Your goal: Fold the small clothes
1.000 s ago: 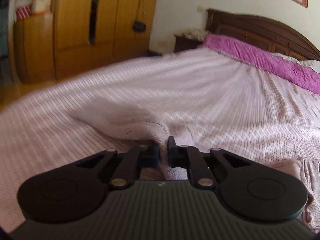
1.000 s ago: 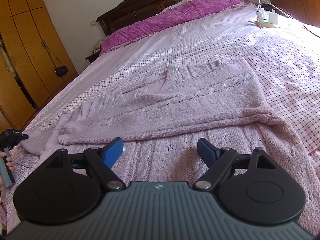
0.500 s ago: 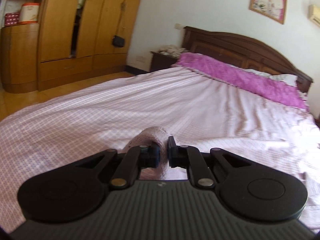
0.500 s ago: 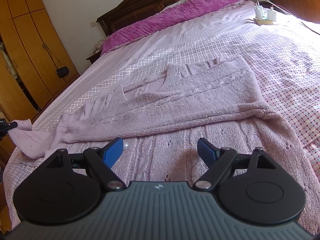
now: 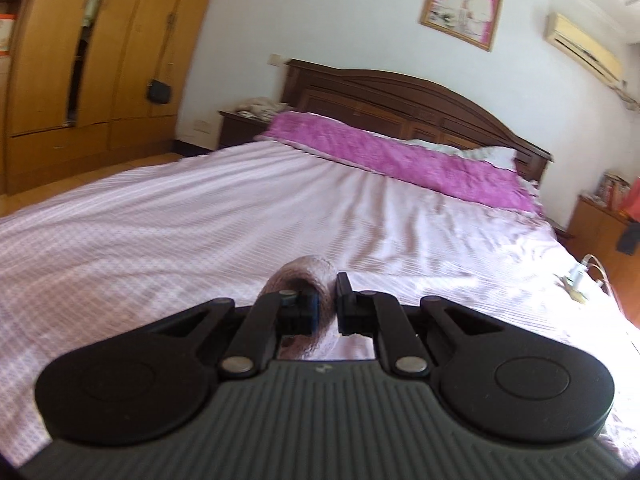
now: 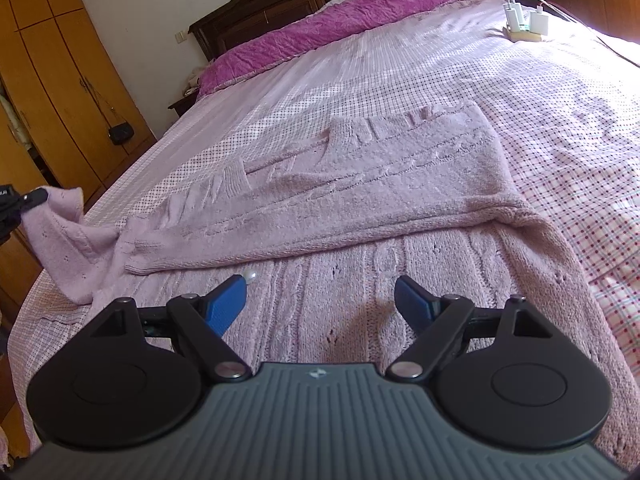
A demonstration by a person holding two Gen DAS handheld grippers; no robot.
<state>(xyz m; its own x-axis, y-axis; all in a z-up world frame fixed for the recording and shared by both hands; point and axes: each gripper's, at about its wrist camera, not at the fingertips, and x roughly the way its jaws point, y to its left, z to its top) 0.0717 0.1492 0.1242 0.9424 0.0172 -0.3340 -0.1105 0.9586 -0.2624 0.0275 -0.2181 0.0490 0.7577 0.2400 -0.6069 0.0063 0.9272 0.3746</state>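
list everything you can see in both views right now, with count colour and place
sweater: 1, pale pink knit, spread on the bed, one corner lifted at the left edge
bed cover: 1, pale pink check, over the whole bed
pillow cover: 1, magenta, along the headboard
headboard: 1, dark brown wood, head of the bed
wardrobe: 1, light brown wood, left wall
small bag: 1, black, hanging on the wardrobe
framed photo: 1, pink, on the wall above the headboard
air conditioner: 1, cream, high on the wall
chargers: a few, white, far right of the bed
left tool: 1, black, shut on the sweater corner
right tool: 1, black with blue pads, open over the sweater
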